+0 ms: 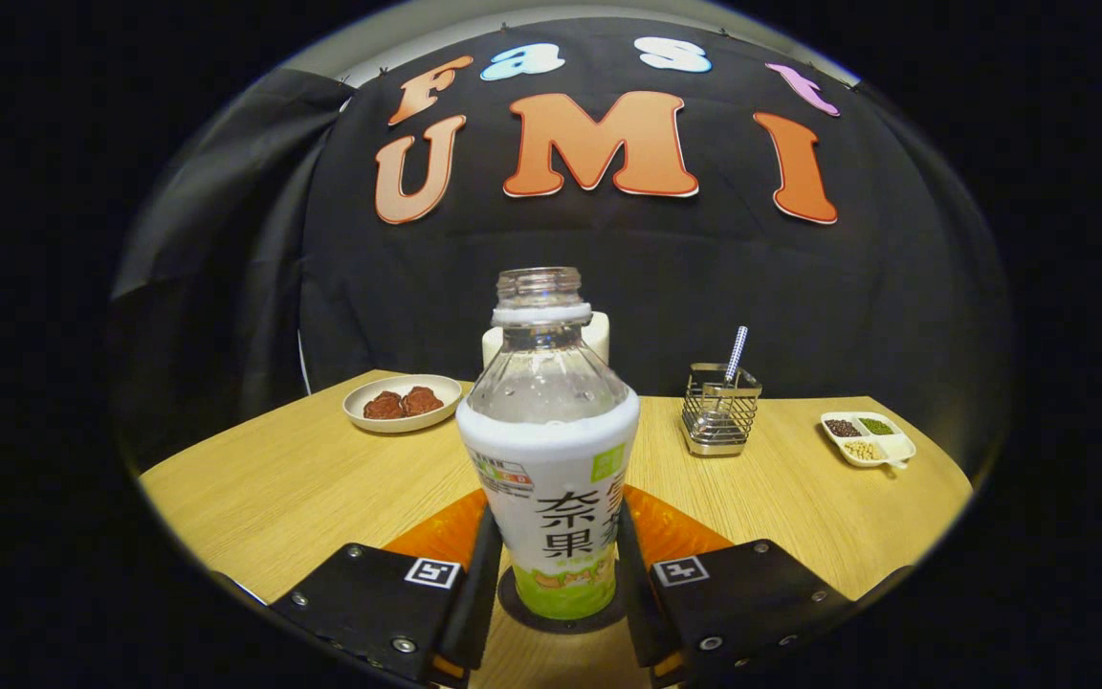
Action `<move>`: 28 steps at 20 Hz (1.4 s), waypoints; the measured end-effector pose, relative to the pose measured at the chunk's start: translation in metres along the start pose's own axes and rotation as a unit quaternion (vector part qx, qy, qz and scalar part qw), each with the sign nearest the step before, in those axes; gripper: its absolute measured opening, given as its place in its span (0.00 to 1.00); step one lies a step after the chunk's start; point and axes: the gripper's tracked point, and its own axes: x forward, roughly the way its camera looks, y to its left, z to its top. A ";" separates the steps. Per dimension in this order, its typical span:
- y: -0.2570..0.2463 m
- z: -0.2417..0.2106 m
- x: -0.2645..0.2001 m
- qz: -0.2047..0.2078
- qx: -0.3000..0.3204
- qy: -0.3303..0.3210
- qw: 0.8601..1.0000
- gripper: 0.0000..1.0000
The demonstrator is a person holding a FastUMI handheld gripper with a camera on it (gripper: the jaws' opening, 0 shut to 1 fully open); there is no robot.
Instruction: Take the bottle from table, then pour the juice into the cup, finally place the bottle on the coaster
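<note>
Two fingers of the gripper point(551, 584) flank the uncapped bottle point(551, 459), touching or nearly touching its lower label; grip or release, cannot tell. Bottle stands upright on a dark round coaster point(513, 603), orange mat point(436, 531) under it, on the table point(274, 488). Looks like the final placing step: keep bottle vertical and centred, open evenly, back straight out. Cup point(597, 335) sits just behind the bottle, mostly hidden. Farther: plate point(403, 402), wire holder point(720, 411), divided dish point(869, 438).
</note>
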 end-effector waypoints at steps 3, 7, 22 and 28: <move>0.002 0.002 0.001 0.001 -0.011 -0.001 1.000 0.65; -0.001 0.014 -0.011 -0.008 -0.035 -0.005 0.999 0.90; -0.049 0.142 -0.217 -0.047 -0.011 -0.119 0.992 0.97; -0.059 0.161 -0.302 -0.069 -0.034 -0.154 0.985 0.97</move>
